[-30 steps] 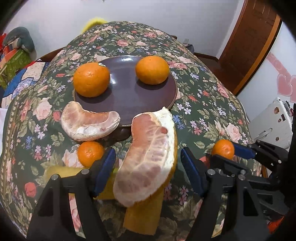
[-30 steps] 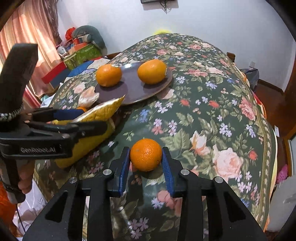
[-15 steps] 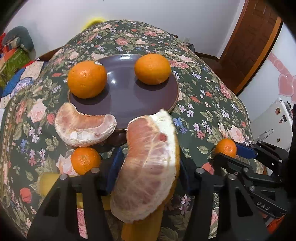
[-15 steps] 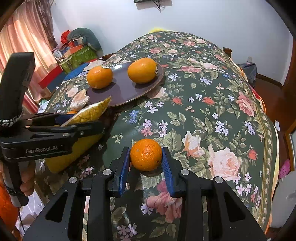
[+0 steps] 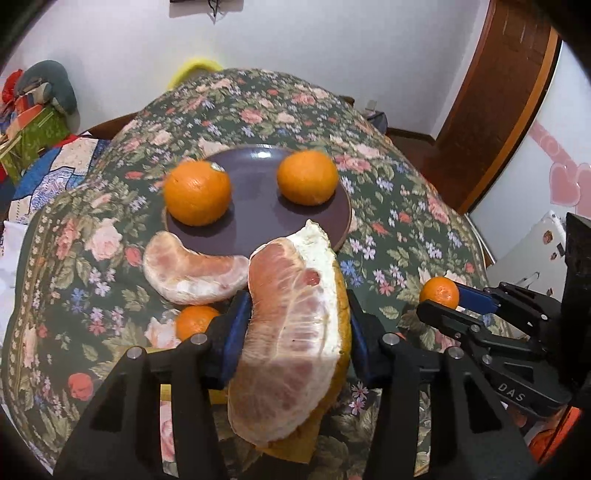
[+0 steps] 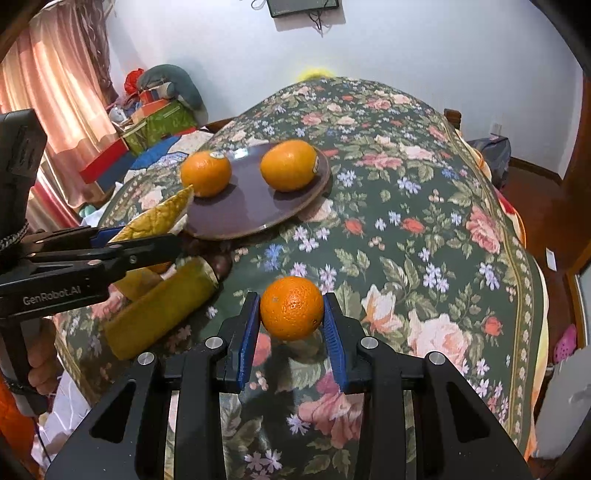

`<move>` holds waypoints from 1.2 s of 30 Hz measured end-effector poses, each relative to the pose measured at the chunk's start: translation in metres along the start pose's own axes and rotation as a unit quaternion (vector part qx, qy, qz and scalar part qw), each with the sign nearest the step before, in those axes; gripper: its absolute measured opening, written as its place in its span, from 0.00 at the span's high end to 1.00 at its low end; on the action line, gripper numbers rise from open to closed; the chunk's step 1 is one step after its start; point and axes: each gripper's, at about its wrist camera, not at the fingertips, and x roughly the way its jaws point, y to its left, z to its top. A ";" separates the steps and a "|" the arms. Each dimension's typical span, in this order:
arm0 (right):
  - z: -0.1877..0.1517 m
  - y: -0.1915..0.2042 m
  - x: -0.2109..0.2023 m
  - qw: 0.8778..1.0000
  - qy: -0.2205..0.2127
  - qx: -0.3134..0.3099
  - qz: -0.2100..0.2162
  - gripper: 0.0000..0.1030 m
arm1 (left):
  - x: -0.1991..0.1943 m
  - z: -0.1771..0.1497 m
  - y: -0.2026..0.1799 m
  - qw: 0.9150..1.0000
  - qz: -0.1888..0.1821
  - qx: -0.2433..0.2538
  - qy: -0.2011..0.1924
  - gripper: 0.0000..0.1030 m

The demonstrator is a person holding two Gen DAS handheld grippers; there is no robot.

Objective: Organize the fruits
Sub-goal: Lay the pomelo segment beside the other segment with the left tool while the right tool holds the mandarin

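Lifted since a second ago, the pomelo wedge [image 5: 291, 332] is now pinched by the left gripper [image 5: 295, 328], whose jaws have just been closing; its long axis runs away from the camera, tip toward the purple plate [image 5: 255, 218]. From the right wrist, the right gripper [image 6: 291, 325] clamps a small mandarin [image 6: 291, 308] above the floral tablecloth [image 6: 424, 236].

My view includes a floral tablecloth [image 6: 424, 229], pink curtain [image 6: 55, 85], wooden door [image 5: 495, 96], and wall-mounted screen [image 6: 303, 7].
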 end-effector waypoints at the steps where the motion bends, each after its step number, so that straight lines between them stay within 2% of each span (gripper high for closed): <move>1: 0.003 0.001 -0.001 1.000 -0.004 -0.001 0.000 0.70 | -0.004 0.002 0.001 1.000 0.001 0.000 -0.004 0.53; 8: 0.021 0.005 0.001 1.000 -0.020 -0.010 0.001 0.70 | -0.027 0.017 0.015 0.999 0.006 -0.014 -0.046 0.53; 16: 0.049 0.008 0.006 0.999 -0.044 -0.014 0.012 0.70 | -0.031 0.040 0.027 0.997 0.014 -0.016 -0.071 0.53; 18: 0.056 0.009 0.011 0.999 -0.048 -0.015 0.015 0.70 | -0.029 0.044 0.029 0.997 0.014 -0.017 -0.074 0.56; 19: 0.057 0.009 0.012 0.999 -0.049 -0.016 0.016 0.70 | -0.028 0.046 0.030 0.997 0.014 -0.016 -0.076 0.65; 22: 0.065 0.009 0.020 0.998 -0.051 -0.018 0.017 0.70 | -0.028 0.056 0.032 0.996 0.006 -0.018 -0.086 0.67; 24: 0.068 0.009 0.025 0.998 -0.053 -0.017 0.014 0.70 | -0.025 0.062 0.032 0.996 0.006 -0.012 -0.093 0.73; 26: 0.070 0.007 0.030 0.998 -0.052 -0.013 0.018 0.70 | -0.019 0.065 0.031 0.996 0.015 -0.008 -0.087 0.73; 31: 0.068 0.003 0.041 0.999 -0.043 -0.011 0.023 0.70 | 0.000 0.058 0.037 0.999 -0.014 -0.018 -0.049 0.72; 34: 0.064 0.000 0.045 0.999 -0.034 -0.005 0.025 0.70 | 0.013 0.048 0.035 0.999 -0.013 -0.016 -0.024 0.61; 36: 0.062 -0.002 0.047 0.999 -0.031 -0.001 0.024 0.70 | 0.024 0.043 0.032 1.000 -0.010 -0.012 -0.006 0.59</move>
